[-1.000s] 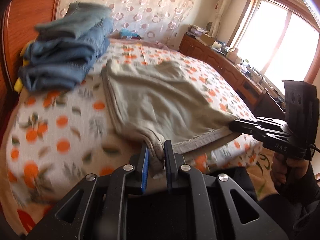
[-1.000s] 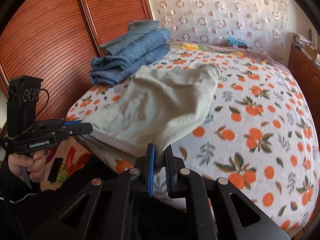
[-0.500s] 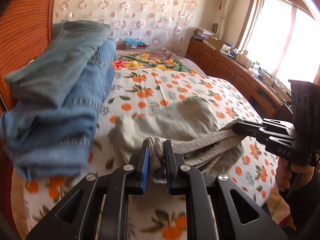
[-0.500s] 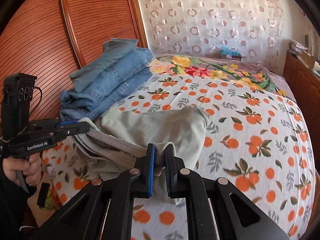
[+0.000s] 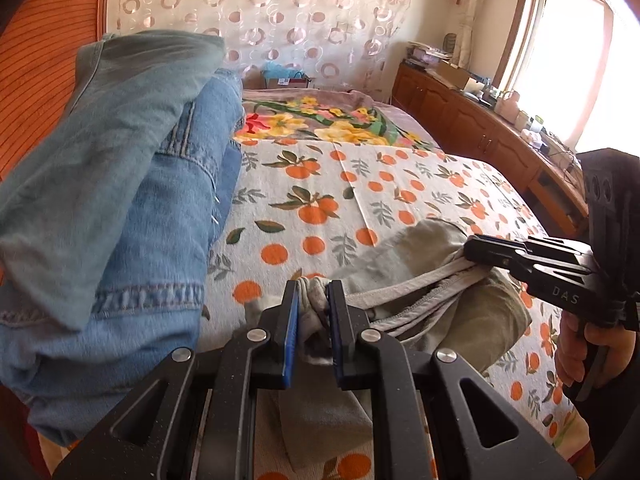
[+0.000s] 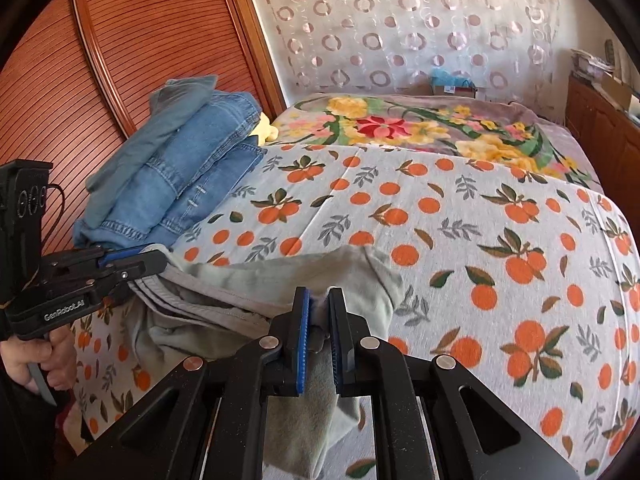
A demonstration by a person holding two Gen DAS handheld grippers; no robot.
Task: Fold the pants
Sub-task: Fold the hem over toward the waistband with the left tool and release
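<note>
The grey-green pants (image 5: pixel 472 312) hang bunched between my two grippers over the near part of the bed; they also show in the right wrist view (image 6: pixel 280 280). My left gripper (image 5: pixel 312 296) is shut on one end of the waistband. My right gripper (image 6: pixel 319 300) is shut on the other end. Each gripper shows in the other's view: the right one (image 5: pixel 476 250) at the right, the left one (image 6: pixel 158 260) at the left. The waistband runs taut between them. The lower folds of the pants are hidden under my grippers.
A stack of folded blue jeans (image 5: pixel 120 220) lies close on the left, against the wooden wardrobe (image 6: pixel 120 60). The orange-print bedsheet (image 6: pixel 480 240) stretches ahead, with a floral blanket (image 6: pixel 400 124) beyond. A wooden cabinet (image 5: pixel 480 132) runs along the right under the window.
Both grippers have carried the waistband forward over the bed towards the jeans stack. The pants, spread flat a second ago, are now doubled over and bunched beneath them.
</note>
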